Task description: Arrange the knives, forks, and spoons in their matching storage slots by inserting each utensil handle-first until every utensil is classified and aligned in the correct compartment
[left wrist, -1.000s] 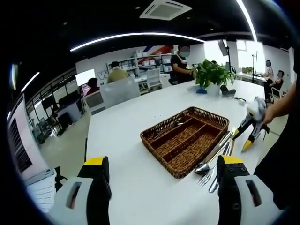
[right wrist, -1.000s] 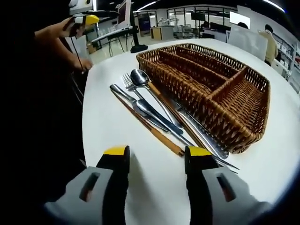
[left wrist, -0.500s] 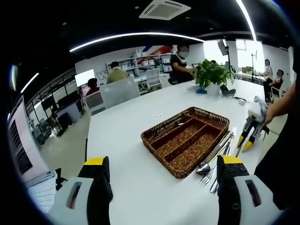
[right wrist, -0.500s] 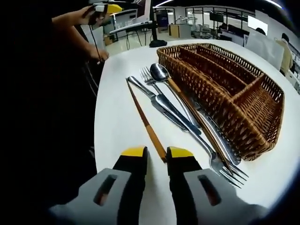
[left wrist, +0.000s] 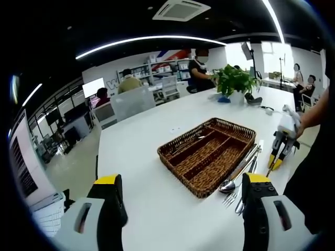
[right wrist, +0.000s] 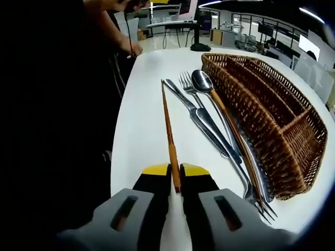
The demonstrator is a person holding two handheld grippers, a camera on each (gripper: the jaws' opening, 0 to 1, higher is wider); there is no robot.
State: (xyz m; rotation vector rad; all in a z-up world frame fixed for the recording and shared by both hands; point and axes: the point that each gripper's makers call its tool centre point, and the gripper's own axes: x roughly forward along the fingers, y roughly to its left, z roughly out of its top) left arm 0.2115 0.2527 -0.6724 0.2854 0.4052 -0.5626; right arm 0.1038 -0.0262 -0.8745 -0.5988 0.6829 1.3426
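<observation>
right gripper (right wrist: 176,172) has its two yellow-tipped jaws pressed together on the near end of a long thin wooden stick (right wrist: 167,125), which runs away from it along the white table (right wrist: 141,94). seen from the left gripper view, that same gripper (left wrist: 276,163) sits at the far right edge of the table, held in a person's hand (left wrist: 291,116). left gripper (left wrist: 180,201) hangs above the table with its jaws wide apart and nothing between them.

beside the stick lie the loose utensils: a knife (right wrist: 199,117), a fork (right wrist: 187,83) and a spoon (right wrist: 203,82) with a wooden handle, heads pointing away from the right gripper, and another fork (right wrist: 259,201) with its tines near the table edge. they lie just beside the long wall of a brown wicker tray (right wrist: 272,120), divided into long slots and one cross slot. whether anything lies in the slots i cannot tell. in the left gripper view the tray (left wrist: 209,154) sits mid-table with the utensils (left wrist: 238,180) along its right side.

the table is long, white and glossy. at its far end stands a potted green plant (left wrist: 234,81). beyond it is an open office: shelves with boxes against the back wall, desks with monitors at left, long strip lights (left wrist: 152,41) and a ceiling vent (left wrist: 180,9) overhead. several people stand or sit in the background.
</observation>
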